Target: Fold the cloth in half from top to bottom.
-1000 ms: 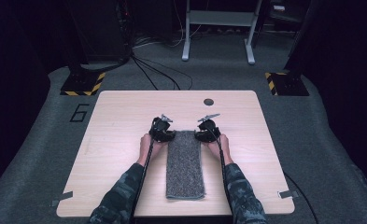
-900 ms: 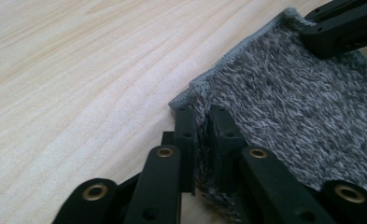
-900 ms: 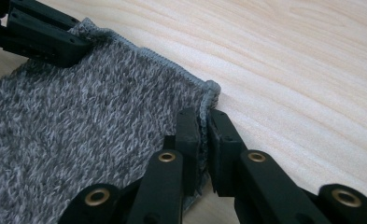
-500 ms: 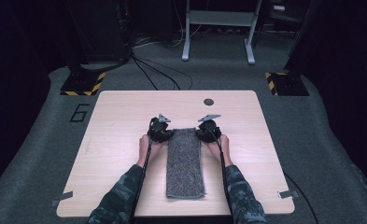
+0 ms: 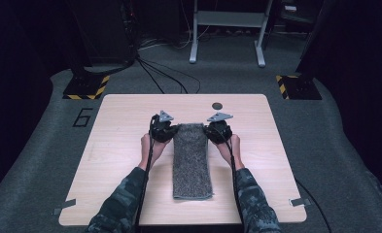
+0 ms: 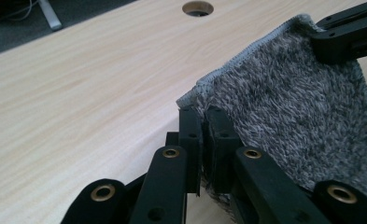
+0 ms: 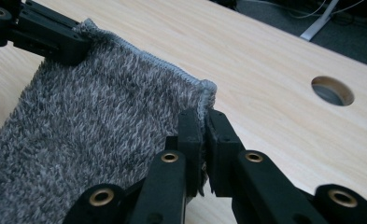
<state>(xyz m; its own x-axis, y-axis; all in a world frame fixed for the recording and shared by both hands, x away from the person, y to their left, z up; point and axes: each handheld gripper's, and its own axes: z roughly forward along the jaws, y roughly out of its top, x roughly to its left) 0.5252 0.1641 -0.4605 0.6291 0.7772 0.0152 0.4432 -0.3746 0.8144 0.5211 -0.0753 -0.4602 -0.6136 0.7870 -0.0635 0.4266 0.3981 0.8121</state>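
Both far corners of the grey towel (image 5: 191,160) already pinched, left claw (image 5: 163,130) and right claw (image 5: 219,130) each pressed tight on one, far edge raised off the worktop (image 5: 125,145), near end lying flat; fold probably yet to come. Stitched hem and lifted corner clear from the gripper views; full length from above.

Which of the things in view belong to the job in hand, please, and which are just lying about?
In the job:
- grey towel, far corners pinched
- left gripper, shut on one corner
- right gripper, shut on the other
- table under it

Lying about:
- floor cables
- metal stand
- striped floor plates
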